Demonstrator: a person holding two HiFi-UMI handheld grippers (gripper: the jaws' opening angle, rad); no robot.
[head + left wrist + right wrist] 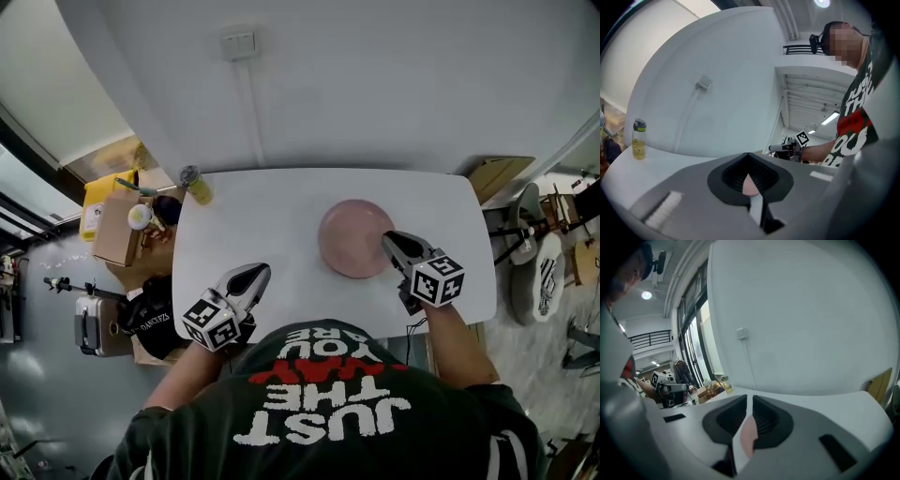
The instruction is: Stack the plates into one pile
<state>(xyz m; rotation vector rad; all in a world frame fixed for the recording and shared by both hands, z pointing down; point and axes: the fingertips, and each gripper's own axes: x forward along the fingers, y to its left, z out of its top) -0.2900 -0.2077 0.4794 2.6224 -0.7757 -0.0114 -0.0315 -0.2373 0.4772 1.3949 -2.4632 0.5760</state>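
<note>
A pink plate (352,239) lies on the white table (272,220), right of the middle. My right gripper (389,239) hovers over the plate's right rim; its jaws stand almost together with a thin slit, and nothing is held between them. In the right gripper view (746,399) a strip of the pink plate (749,434) shows below through the slit. My left gripper (260,272) hangs near the table's front edge, left of the plate, shut and empty. The left gripper view (749,154) shows a sliver of the plate (750,186) behind the touching tips.
A yellow bottle (197,185) stands at the table's far left corner and shows as the bottle (639,139) in the left gripper view. Cardboard boxes (117,230) and bags crowd the floor on the left. A white wall (356,84) rises behind the table.
</note>
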